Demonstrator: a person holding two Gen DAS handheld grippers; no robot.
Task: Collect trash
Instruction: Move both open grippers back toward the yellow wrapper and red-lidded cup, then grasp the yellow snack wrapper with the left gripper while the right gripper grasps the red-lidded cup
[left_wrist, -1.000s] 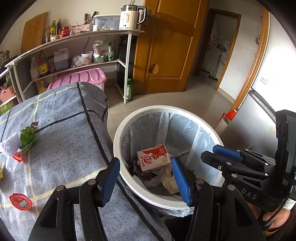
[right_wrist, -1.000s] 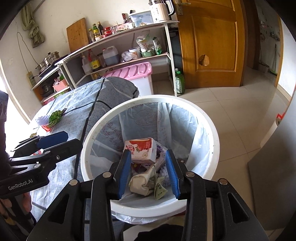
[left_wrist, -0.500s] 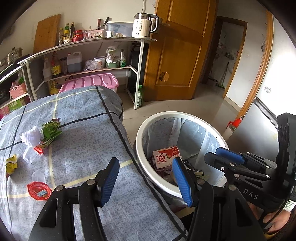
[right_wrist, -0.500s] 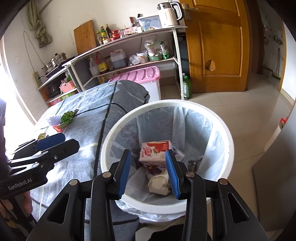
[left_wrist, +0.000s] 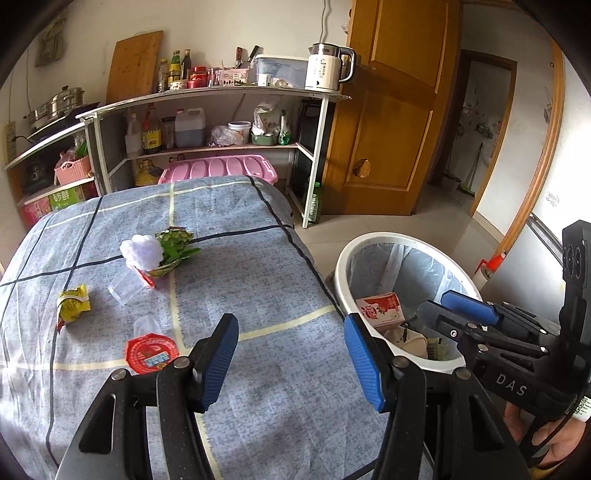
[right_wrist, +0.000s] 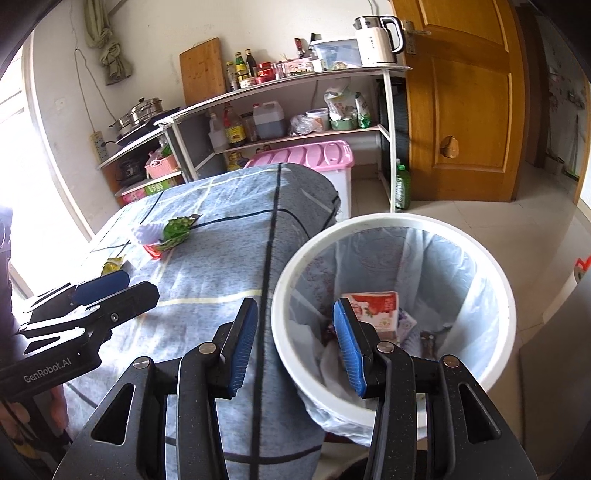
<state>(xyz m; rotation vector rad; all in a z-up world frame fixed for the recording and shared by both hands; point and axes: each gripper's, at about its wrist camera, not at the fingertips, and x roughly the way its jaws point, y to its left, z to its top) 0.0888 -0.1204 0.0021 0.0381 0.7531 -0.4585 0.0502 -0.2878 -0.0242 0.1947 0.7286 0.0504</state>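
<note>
Hovering over the table (left_wrist: 258, 266), the left gripper (left_wrist: 291, 356) has its fingers wide and empty; the right gripper (right_wrist: 295, 347), empty too, has just been opening. Wrappers (left_wrist: 74, 304) lie at ten o'clock, the bin (right_wrist: 495, 280) at two.

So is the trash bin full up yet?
No, far from full. The bin holds a milk carton and scraps low down; bare liner shows above.
</note>
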